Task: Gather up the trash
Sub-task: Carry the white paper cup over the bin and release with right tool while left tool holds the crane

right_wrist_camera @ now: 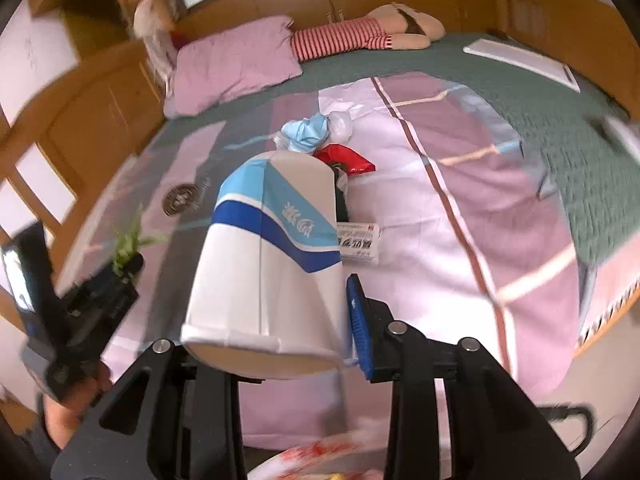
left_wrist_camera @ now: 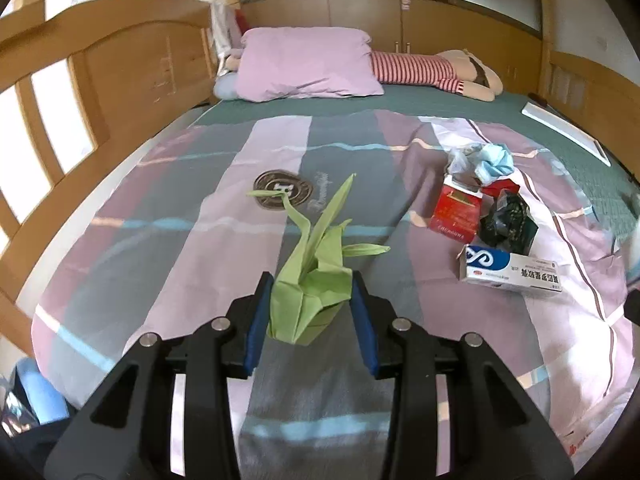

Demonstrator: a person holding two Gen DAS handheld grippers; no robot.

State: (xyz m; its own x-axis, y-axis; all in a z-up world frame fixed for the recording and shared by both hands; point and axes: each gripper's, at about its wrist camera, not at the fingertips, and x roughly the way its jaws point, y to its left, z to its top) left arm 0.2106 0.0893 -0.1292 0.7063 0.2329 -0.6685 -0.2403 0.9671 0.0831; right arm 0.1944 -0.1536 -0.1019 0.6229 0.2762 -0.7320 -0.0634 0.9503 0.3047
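My left gripper [left_wrist_camera: 312, 284] is shut on a green folded paper figure [left_wrist_camera: 312, 276] and holds it above the striped bedspread [left_wrist_camera: 200, 248]. It also shows blurred at the left of the right wrist view [right_wrist_camera: 120, 276]. My right gripper [right_wrist_camera: 276, 292] is shut on a white paper cup with blue bands [right_wrist_camera: 268, 256], bottom end pointing away. More trash lies in a pile on the bed: a red box [left_wrist_camera: 456, 208], a dark crumpled wrapper [left_wrist_camera: 508, 220], a white and blue carton [left_wrist_camera: 508, 268], a blue face mask [left_wrist_camera: 494, 162] and clear plastic [left_wrist_camera: 460, 158].
A pink pillow [left_wrist_camera: 308, 64] and a striped plush toy [left_wrist_camera: 432, 68] lie at the head of the bed. A white flat board [left_wrist_camera: 564, 128] lies at the right edge. A wooden bed frame [left_wrist_camera: 80, 128] runs along the left. A red and white object [right_wrist_camera: 316, 460] shows below the right gripper.
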